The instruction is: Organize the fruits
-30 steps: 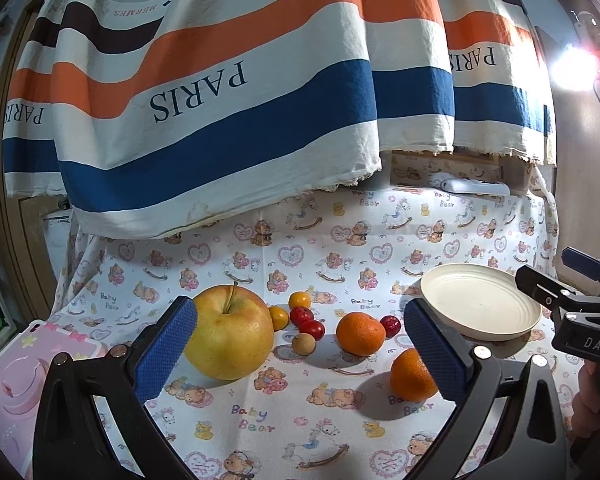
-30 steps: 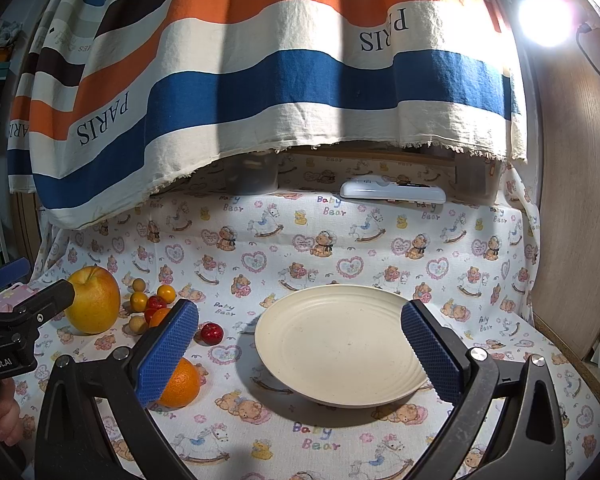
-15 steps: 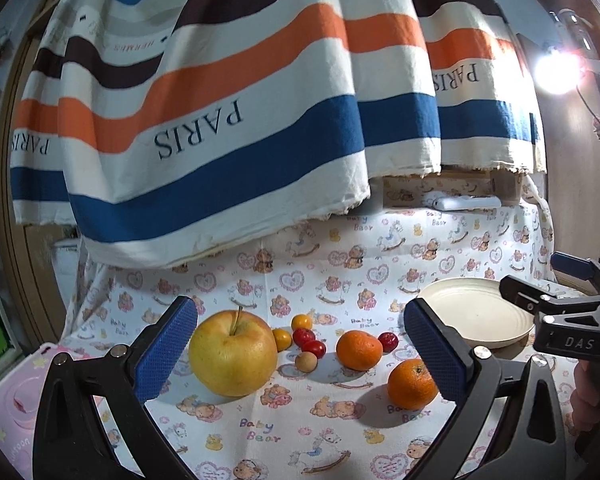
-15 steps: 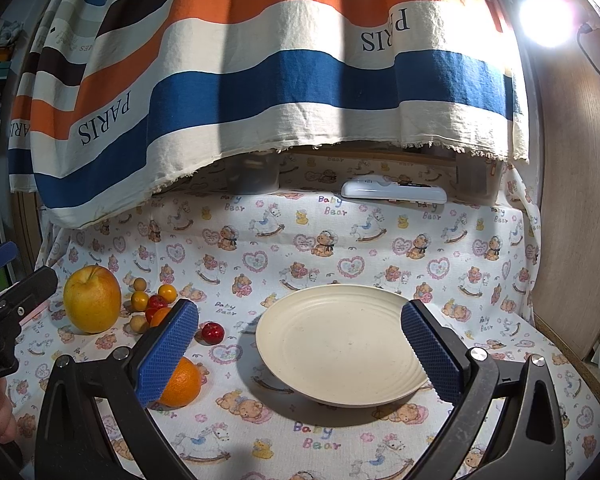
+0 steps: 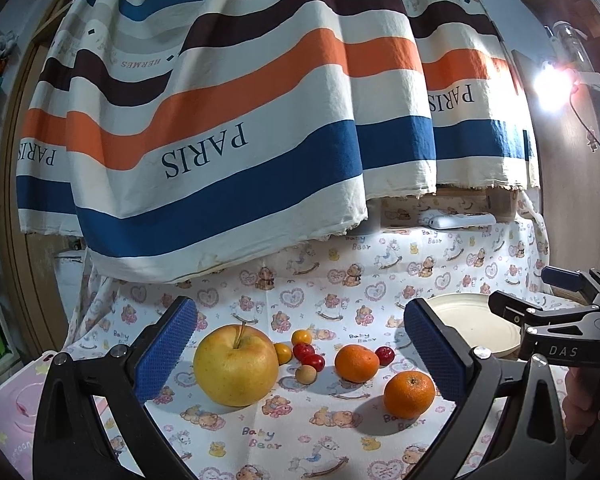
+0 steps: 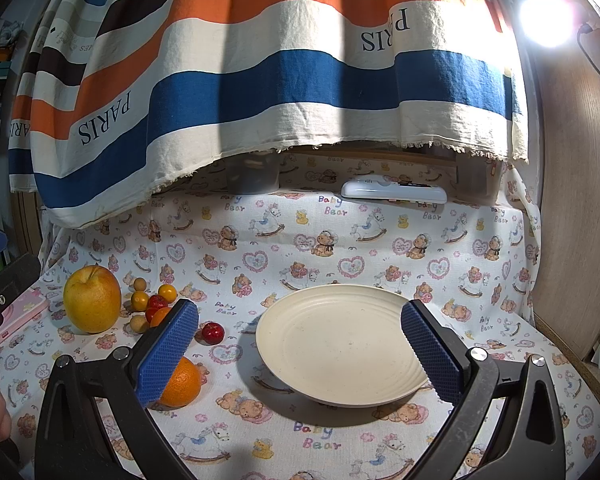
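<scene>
1. My left claw (image 5: 300, 356) hangs above the desk (image 5: 300, 440) with its blue pads wide apart and nothing between them; it faces the fruit.
2. My right claw (image 6: 300, 352) is likewise spread wide and empty, framing the cream plate (image 6: 340, 344), which holds no fruit yet.
3. The fruit lies left of the plate on the bear-print cloth: a big yellow apple (image 5: 236, 366), two mandarins (image 5: 409, 394) (image 5: 357, 363), and between apple and mandarins a loose cluster of cherry tomatoes (image 5: 308, 356) and small round yellow-brown fruits. One red cherry tomato (image 6: 213, 332) sits apart, nearest the plate.
4. I judge the apple heavy, hard and smooth: grip it across its widest middle, pads level, or it may roll out.
5. The mandarins should be lighter, with soft, slightly giving peel; a moderate squeeze across the equator will do.
6. The tomatoes look thin-skinned and slick, easy to burst or flick away. I would close gently and slowly, taking one at a time.
7. The nearer mandarin seems the easiest first pick.
</scene>
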Available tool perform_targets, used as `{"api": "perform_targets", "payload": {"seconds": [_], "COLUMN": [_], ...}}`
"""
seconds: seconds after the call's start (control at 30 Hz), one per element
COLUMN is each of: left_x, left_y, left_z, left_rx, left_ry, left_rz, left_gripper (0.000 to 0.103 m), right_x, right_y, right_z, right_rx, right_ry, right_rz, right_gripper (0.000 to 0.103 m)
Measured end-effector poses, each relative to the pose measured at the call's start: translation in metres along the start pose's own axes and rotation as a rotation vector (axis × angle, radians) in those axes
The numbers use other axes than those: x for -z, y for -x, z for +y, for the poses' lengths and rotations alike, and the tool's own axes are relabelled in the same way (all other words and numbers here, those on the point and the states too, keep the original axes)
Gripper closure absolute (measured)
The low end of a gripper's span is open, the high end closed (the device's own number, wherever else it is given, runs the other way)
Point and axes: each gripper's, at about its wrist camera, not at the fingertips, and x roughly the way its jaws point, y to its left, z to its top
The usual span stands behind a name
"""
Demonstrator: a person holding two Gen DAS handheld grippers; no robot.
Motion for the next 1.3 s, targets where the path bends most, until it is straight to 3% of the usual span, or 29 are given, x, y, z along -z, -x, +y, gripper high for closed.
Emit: {"api": "perform_targets", "payload": {"seconds": [0.37, 0.67, 0.87, 0.93, 1.17, 1.3], "left_x": [-0.001, -0.008, -0.02, -0.024, -0.033, -0.031], "left_y": [-0.002, -0.01, -0.003, -0.004, -0.016, -0.034], "left_z": [0.006, 0.025, 0.041, 0.048, 0.067, 0.069], "left_rx": [0.002, 0.024, 0.005, 0.009, -0.02, -0.055], "left_ry": [0.025, 0.111, 0.144, 0.165, 0.201, 0.155], "left_rz": [0.017, 0.073, 0.023, 0.023, 0.102, 0.229], "left_gripper": [0.0, 0.0, 0.0, 0.0, 0.0, 0.0], "right_x": [0.001, 0.001, 0.001, -0.003, -0.022, -0.027], "right_y": [0.0, 0.002, 0.003, 0.004, -0.008, -0.019], "right_z": [-0.001, 0.002, 0.002, 0.005, 0.021, 0.04], "right_rx": [-0.001, -0.016, -0.029, 0.007, -0.087, -0.182], "right_ry": [0.0, 0.005, 0.006, 0.027, 0.034, 0.019], "right_rz": [0.0, -0.002, -0.018, -0.03, 0.104, 0.182], "right_gripper": [0.001, 0.001, 0.001, 0.001, 0.001, 0.004]}}
